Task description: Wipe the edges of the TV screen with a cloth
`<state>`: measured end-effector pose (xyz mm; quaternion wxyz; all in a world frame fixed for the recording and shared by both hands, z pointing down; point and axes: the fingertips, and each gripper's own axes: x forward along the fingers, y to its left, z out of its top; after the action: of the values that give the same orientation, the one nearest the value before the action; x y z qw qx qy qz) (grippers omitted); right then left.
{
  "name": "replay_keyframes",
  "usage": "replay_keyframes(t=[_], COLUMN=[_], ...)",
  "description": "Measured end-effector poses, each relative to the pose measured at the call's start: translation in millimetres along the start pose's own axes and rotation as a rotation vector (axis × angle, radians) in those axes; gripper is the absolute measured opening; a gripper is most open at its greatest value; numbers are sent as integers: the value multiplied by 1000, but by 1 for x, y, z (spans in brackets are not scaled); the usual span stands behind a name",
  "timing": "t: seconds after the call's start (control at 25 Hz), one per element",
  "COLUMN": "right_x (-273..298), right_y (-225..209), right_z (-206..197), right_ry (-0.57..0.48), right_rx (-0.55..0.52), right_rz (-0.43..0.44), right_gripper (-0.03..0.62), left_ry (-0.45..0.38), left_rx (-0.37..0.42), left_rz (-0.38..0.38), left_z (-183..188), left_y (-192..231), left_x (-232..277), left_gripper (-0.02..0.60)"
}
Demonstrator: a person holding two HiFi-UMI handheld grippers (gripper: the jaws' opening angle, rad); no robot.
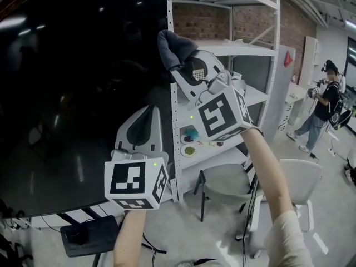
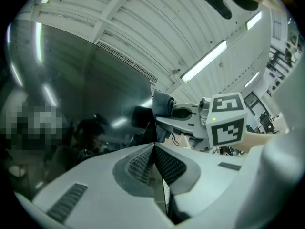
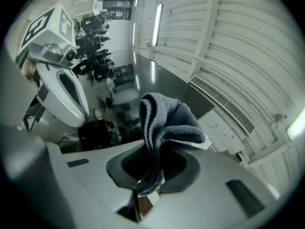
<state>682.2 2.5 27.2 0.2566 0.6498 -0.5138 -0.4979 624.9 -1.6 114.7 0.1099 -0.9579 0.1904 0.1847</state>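
A large black TV screen [image 1: 72, 93] fills the left of the head view; its right edge runs down beside a white upright. My right gripper [image 1: 179, 67] is shut on a dark grey cloth [image 1: 171, 46], and the bunched cloth sits against the upper part of that right edge. In the right gripper view the cloth [image 3: 167, 123] rises out of the shut jaws toward the glossy screen [image 3: 157, 85]. My left gripper [image 1: 146, 114] is lower, its tip close to the screen near the same edge. Its jaws [image 2: 153, 149] are shut with nothing between them.
A white metal shelf rack [image 1: 239, 49] stands right behind the TV's right edge, with small items on a shelf [image 1: 192, 137]. A white chair [image 1: 292, 177] is below right. A person [image 1: 322, 104] stands far right. A black box [image 1: 89, 235] and cables lie on the floor.
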Motion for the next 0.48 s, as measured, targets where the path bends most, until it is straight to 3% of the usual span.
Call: replay_keyframes(t=[0.48], right_x=[-37], right_y=[86], right_z=[-42], right_ry=[110], right_rx=[59], right_rz=[45], right_gripper=[49], left_ry=[82], left_rx=[23], left_rz=[15], left_z=[-54], left_y=[-14], left_x=[-16], left_gripper=[14])
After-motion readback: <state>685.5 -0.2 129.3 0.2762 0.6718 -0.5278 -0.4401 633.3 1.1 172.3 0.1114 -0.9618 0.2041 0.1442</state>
